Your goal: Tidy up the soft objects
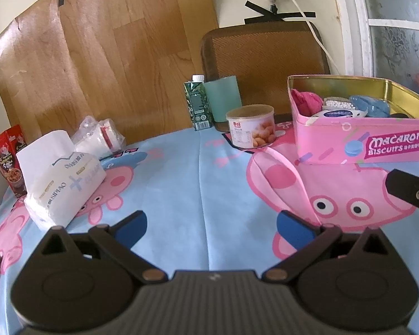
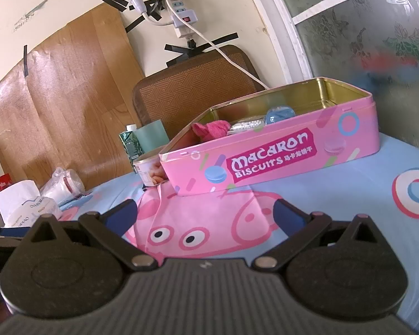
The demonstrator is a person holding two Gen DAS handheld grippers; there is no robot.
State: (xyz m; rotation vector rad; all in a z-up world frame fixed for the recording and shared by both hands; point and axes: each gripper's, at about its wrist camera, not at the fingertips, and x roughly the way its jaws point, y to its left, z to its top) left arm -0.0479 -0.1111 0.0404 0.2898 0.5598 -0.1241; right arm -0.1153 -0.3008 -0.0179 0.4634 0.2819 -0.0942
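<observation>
Left wrist view: left tool (image 1: 211, 224) spread wide, nothing between its blue pads, hovering low over the cartoon-print tabletop (image 1: 198, 184). Right wrist view: right tool (image 2: 205, 213) likewise wide apart and empty, aimed at the pink biscuit tin (image 2: 268, 162). Tin lidless, standing on the right side of the tabletop, already holding a pink cloth (image 2: 211, 129), a blue soft bundle (image 2: 279, 114) and a white beaded piece (image 2: 248, 124). Tissue pack (image 1: 64, 178) and a crinkly plastic bag (image 1: 99, 136) well apart from the tin, on the far left.

Likely next pick, by judgement: the tissue pack. Risks: loose top sheet tearing or pulling free if pinched alone instead of the body; pack squashing and slipping under a shallow grip; red snack box (image 1: 9, 153) just behind tipped off the edge by a careless reach. Near the tin: round can (image 1: 251, 129) just beside its corner, easily knocked; thin tin wall sliding on the cloth if bumped; crowded contents spilling over the rim.
</observation>
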